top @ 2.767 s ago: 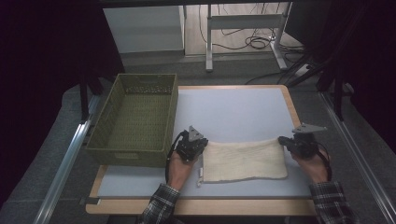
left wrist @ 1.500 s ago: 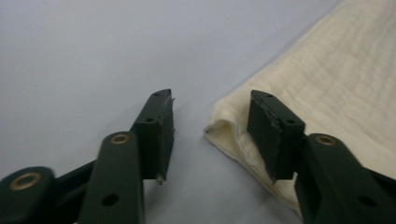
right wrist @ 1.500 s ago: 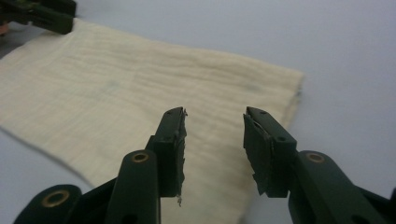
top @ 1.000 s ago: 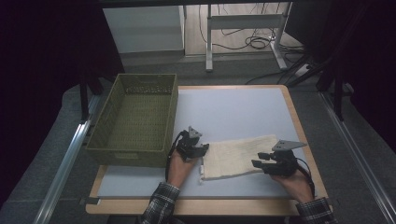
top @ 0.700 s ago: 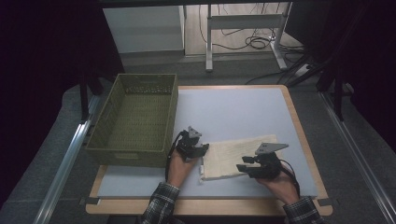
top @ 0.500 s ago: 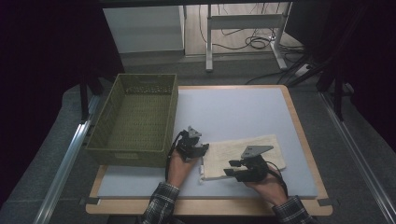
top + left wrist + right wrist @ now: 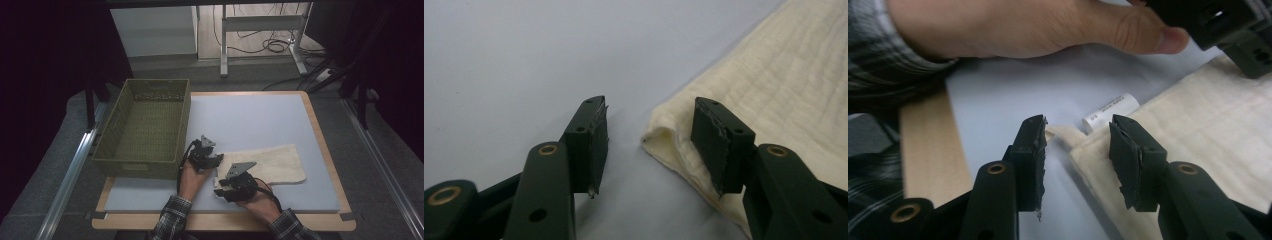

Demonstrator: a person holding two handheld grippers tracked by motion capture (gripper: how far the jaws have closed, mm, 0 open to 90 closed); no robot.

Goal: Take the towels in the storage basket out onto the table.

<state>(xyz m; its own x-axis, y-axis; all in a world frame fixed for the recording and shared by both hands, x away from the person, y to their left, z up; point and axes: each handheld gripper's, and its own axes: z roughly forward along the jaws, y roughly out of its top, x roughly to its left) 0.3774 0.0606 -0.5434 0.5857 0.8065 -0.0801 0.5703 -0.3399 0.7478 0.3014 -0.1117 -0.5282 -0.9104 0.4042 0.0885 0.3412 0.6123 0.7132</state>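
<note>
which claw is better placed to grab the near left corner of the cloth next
Likely the right claw: its open jaws straddle the cream cloth's near corner by the white label. The left claw sits at the far corner, one jaw over the cloth edge.

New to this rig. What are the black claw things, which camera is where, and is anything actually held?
No robot here: a person holds a pair of hand-operated tongs in each hand. The high view looks down on the table; the other two cameras ride on the tongs and look along their black jaws. On the table lie a cream cloth, folded over, and an empty green basket. The left tongs stand open at one cloth corner, one jaw resting on the fabric. The right tongs straddle the other near corner beside a small white label; their jaws have just been closing, but the pads are not pressing yet. Nothing is gripped.
</note>
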